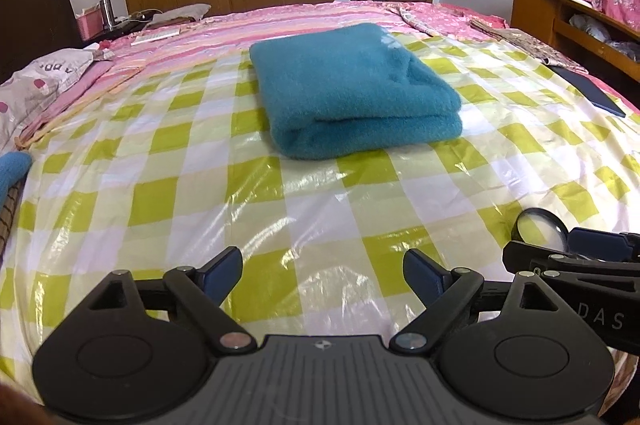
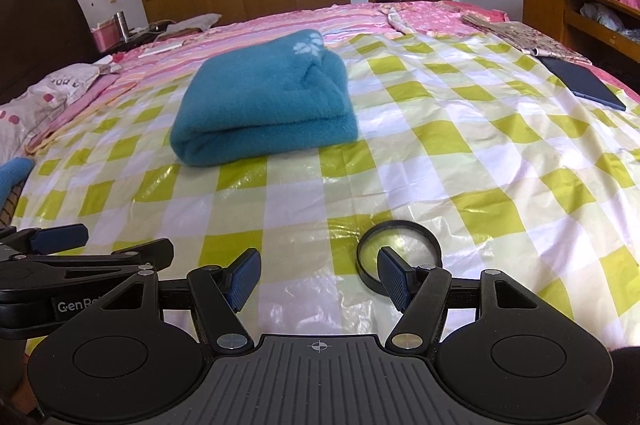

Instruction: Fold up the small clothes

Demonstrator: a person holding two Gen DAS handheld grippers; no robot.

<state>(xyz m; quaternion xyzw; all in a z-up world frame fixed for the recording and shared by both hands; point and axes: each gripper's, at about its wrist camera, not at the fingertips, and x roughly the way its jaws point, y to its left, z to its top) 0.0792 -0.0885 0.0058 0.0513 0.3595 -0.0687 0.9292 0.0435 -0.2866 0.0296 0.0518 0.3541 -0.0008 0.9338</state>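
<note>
A teal fuzzy garment (image 1: 352, 85) lies folded in a thick rectangle on the yellow-and-white checked plastic sheet (image 1: 160, 193) that covers the bed; it also shows in the right wrist view (image 2: 264, 105). My left gripper (image 1: 322, 273) is open and empty, low over the sheet, well short of the garment. My right gripper (image 2: 318, 279) is open and empty beside it, also short of the garment. Each gripper shows at the edge of the other's view.
A magnifying glass (image 2: 400, 249) lies on the sheet at my right gripper's right fingertip. A dark flat tablet (image 2: 580, 83) lies at the right. Pink bedding and pillows (image 1: 44, 77) are at the left, a light blue item (image 1: 12, 165) at the left edge, wooden shelves (image 1: 580, 21) at the right.
</note>
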